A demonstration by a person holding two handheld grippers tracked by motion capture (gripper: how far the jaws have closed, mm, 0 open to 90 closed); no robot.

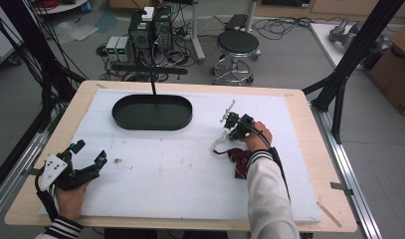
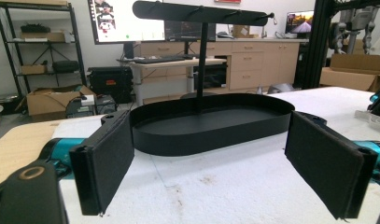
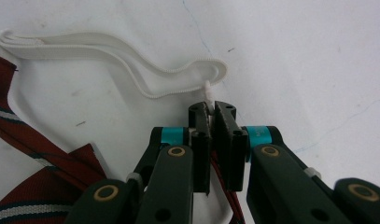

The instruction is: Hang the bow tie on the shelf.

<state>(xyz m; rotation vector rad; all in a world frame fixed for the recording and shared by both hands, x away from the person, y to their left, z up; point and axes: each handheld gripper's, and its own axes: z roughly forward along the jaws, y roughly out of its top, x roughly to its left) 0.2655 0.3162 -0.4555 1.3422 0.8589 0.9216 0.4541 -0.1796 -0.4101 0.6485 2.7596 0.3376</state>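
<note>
A dark red striped tie [image 1: 240, 162] lies on the white mat right of centre, with its white elastic strap [image 1: 220, 144] looped out to the left. My right gripper [image 1: 225, 132] is over the strap. In the right gripper view the gripper [image 3: 210, 109] is shut on a small white end piece of the strap [image 3: 131, 60], and the tie [image 3: 38, 140] lies at lower left. My left gripper [image 1: 89, 152] rests at the front left, open with nothing between its pads [image 2: 106, 163]. It faces a black oval tray [image 2: 211, 123] that carries an upright post with a crossbar [image 2: 201, 11].
The black tray [image 1: 152, 113] sits at the back middle of the white mat [image 1: 180, 169]. Beyond the table's far edge stand a stool [image 1: 237, 45] and computer boxes [image 1: 150, 30]. A black frame leg [image 1: 356, 47] rises at the right, with a cardboard box [image 1: 396, 64] behind it.
</note>
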